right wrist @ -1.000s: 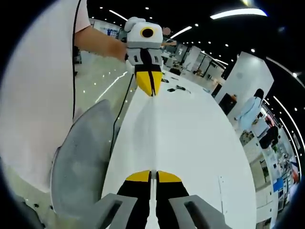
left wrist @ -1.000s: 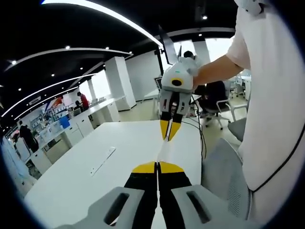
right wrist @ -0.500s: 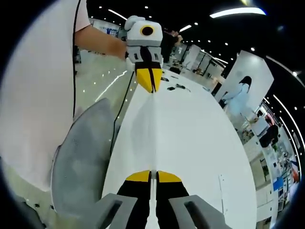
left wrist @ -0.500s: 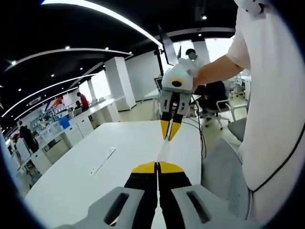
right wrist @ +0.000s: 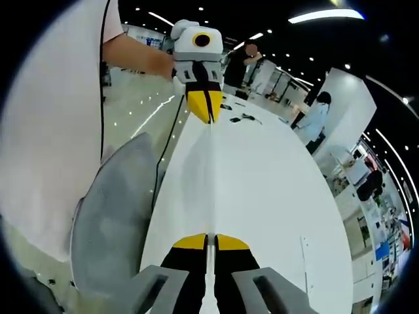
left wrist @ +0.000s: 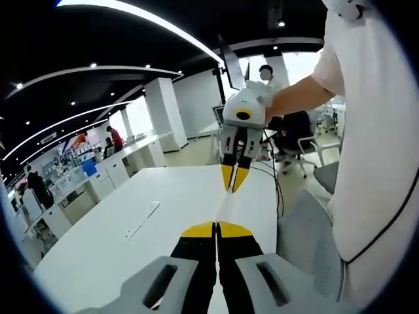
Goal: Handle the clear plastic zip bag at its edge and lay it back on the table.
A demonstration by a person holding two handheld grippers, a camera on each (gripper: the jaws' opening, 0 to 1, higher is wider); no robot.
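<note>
Pinching down hard, both grippers have their yellow-tipped jaws closed with no gap, each one clamped on an end of the clear plastic zip bag (left wrist: 226,208). In the left gripper view, the left gripper (left wrist: 216,229) sits at the bottom with the bag's edge running straight out from its tips to the right gripper (left wrist: 233,180), which faces back at it in the person's hand (left wrist: 265,98). The right gripper view shows the mirror of that: right gripper (right wrist: 207,241) at the bottom, left gripper (right wrist: 203,112) across from it.

The bag is stretched taut between them, seen nearly edge-on, so it reads as a thin pale line with a faint see-through sheet beside it. It's held up in the air above the white table (left wrist: 118,242), near the table's edge, by a grey chair (right wrist: 114,216). A person's white shirt (left wrist: 373,150) is close by.
</note>
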